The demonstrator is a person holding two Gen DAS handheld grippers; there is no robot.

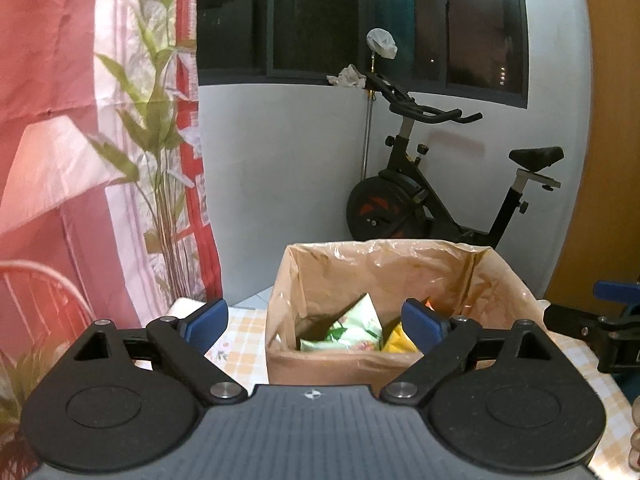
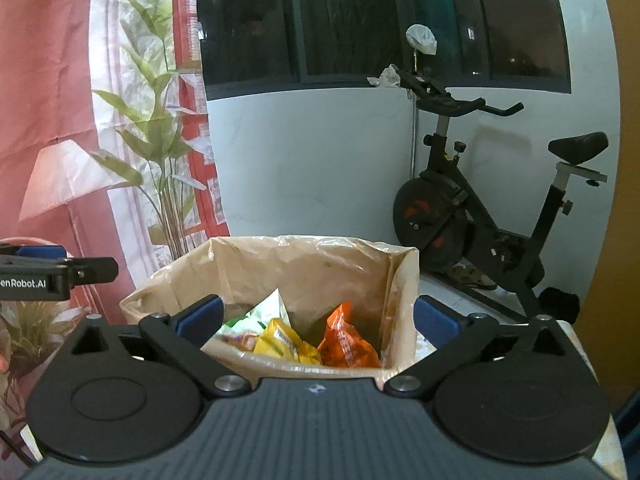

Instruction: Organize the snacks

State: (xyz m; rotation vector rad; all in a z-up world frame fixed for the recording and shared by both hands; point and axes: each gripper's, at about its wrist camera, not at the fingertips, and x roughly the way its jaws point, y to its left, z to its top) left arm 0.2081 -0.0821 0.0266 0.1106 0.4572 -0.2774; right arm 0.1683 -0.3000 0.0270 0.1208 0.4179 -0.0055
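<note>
With crinkly green, yellow and orange snack packets [image 2: 296, 340] already inside the plastic-lined cardboard box [image 2: 248, 264], seemingly near done: both grippers spread, empty.

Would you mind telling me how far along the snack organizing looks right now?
Done: green, yellow and orange packets lie inside the lined cardboard box. In hand: nothing; the left gripper and right gripper are open. No snacks show outside the box.

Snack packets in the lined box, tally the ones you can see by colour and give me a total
Green and white packet: 1
Yellow packet: 1
Orange packet: 1
Total visible in the box: 3; any underneath are hidden.
</note>
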